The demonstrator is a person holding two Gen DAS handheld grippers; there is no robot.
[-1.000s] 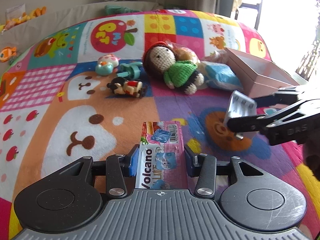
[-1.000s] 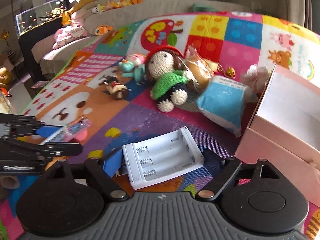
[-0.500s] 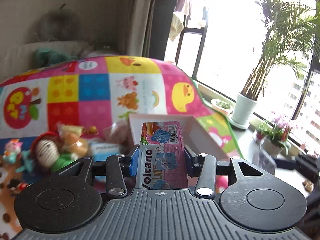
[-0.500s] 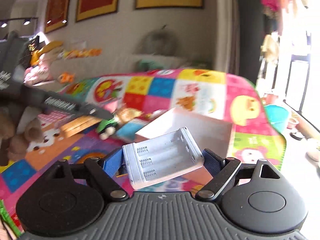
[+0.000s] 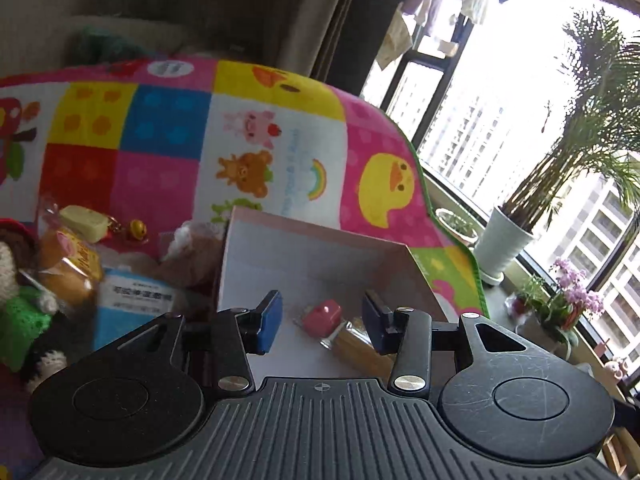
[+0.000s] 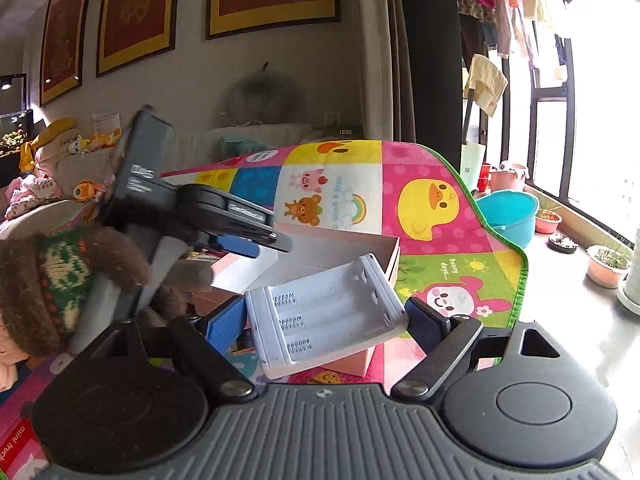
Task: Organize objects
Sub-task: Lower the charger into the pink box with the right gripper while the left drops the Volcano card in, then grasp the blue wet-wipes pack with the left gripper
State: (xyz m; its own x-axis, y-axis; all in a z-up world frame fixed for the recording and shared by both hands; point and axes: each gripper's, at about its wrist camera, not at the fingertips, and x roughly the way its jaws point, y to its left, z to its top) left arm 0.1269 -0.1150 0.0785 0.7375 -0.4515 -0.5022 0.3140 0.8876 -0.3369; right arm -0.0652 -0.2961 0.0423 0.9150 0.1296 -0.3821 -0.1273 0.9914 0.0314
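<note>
My left gripper [image 5: 322,320] hangs over the open pink box [image 5: 320,236], jaws apart with nothing between the blue pads. Beyond them, inside the box, lie a small pink-red object [image 5: 323,313] and a yellowish packet [image 5: 360,354]. My right gripper [image 6: 324,322] is shut on a white battery holder [image 6: 326,310], held tilted just in front of the pink box [image 6: 362,242]. In the right wrist view the left gripper [image 6: 276,242] reaches in from the left over the box, held by a hand in a brown and green knitted sleeve [image 6: 52,280].
Left of the box on the colourful play mat [image 5: 256,128] lie a blue-white packet [image 5: 134,304], wrapped bread [image 5: 72,264] and a knitted doll in green [image 5: 20,312]. Past the mat's right edge are a potted palm [image 5: 504,244], a turquoise basin [image 6: 506,214] and windows.
Both views swung right from the toys to the pink box. The Volcano packet that sat between my left fingers is gone from them. The battery holder stays in my right gripper.
</note>
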